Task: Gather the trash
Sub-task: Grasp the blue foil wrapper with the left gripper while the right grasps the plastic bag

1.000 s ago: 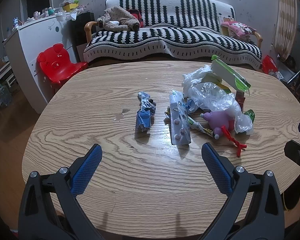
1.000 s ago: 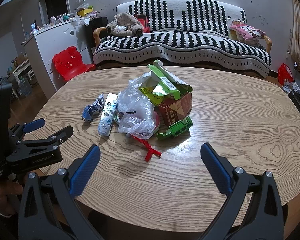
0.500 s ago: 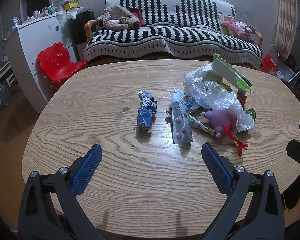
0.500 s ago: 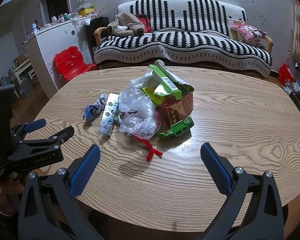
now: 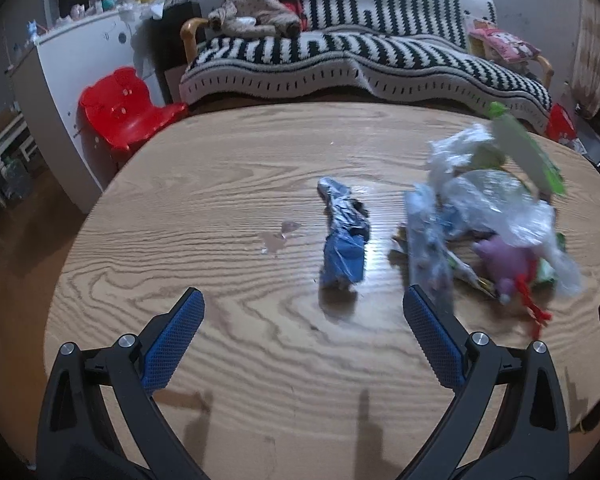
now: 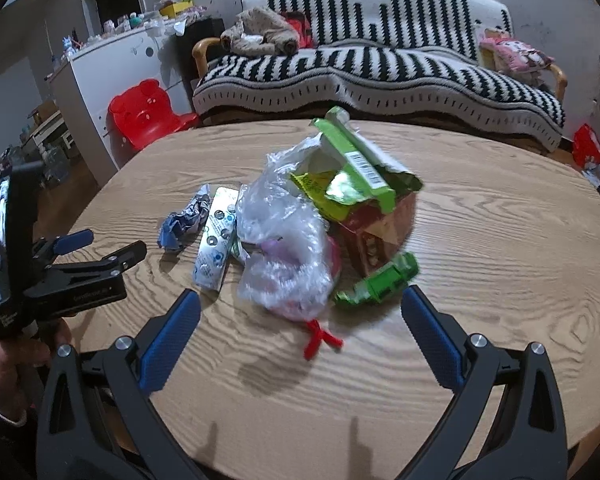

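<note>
A pile of trash lies on the oval wooden table (image 5: 220, 208). A crumpled blue wrapper (image 5: 344, 236) lies just ahead of my open left gripper (image 5: 302, 320); it also shows in the right wrist view (image 6: 184, 224). Beside it lie a flat white pill pack (image 6: 216, 244), a clear plastic bag (image 6: 284, 248) over a purple toy (image 5: 504, 260), a red twist tie (image 6: 320, 336), a green plastic piece (image 6: 380, 284) and a torn green-and-red carton (image 6: 364, 192). My right gripper (image 6: 300, 320) is open, close in front of the bag. The left gripper shows at left in the right wrist view (image 6: 100, 248).
A striped sofa (image 6: 380, 64) stands beyond the table's far edge. A red child's chair (image 5: 124, 108) and a white cabinet (image 5: 80, 60) stand at the left. A small wet spot (image 5: 276, 240) marks the table left of the blue wrapper.
Both grippers have moved forward toward the trash, so the pile looks larger and nearer. Both stay open. Nothing on the table has moved.
</note>
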`<action>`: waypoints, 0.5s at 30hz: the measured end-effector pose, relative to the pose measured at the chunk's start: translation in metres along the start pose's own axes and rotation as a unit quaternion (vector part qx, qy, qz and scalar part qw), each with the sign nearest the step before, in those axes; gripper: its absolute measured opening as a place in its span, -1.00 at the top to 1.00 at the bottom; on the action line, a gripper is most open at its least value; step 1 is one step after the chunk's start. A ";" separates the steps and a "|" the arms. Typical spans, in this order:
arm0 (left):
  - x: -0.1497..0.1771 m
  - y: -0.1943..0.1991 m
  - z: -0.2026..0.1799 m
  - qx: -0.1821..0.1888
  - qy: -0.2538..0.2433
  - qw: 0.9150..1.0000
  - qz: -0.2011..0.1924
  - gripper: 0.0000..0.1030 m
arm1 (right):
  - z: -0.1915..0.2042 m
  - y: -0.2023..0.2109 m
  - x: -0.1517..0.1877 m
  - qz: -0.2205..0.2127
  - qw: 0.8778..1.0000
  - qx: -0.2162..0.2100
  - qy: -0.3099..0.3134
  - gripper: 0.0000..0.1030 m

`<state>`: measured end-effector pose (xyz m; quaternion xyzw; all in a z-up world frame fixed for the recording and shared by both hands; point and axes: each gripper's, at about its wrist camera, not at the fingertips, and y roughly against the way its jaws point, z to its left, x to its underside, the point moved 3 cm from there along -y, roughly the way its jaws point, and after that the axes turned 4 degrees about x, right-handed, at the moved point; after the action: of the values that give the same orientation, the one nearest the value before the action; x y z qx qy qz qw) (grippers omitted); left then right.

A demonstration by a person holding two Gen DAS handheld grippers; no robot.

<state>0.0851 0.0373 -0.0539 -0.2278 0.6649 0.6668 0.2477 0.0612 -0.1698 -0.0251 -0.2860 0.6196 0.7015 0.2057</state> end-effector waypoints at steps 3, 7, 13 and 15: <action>-0.004 -0.025 -0.001 0.013 0.000 1.000 0.020 -0.88 | 0.005 -0.023 -0.006 0.014 1.000 0.004 0.010 -0.81; -0.010 -0.046 -0.008 0.012 -0.016 1.000 0.016 -0.86 | 0.007 -0.051 -0.010 0.036 0.999 0.003 0.003 -0.65; -0.009 -0.065 -0.008 0.037 -0.019 0.999 0.034 -0.24 | 0.012 -0.077 -0.014 0.056 0.998 0.017 0.014 -0.02; -0.008 -0.068 -0.010 0.050 -0.020 0.998 0.044 0.28 | 0.011 -0.080 -0.013 0.055 0.998 0.037 0.019 0.23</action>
<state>0.1338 0.0269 -0.1018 -0.1719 0.7021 0.6472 0.2423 0.1211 -0.1467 -0.0761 -0.2570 0.6637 0.6826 0.1655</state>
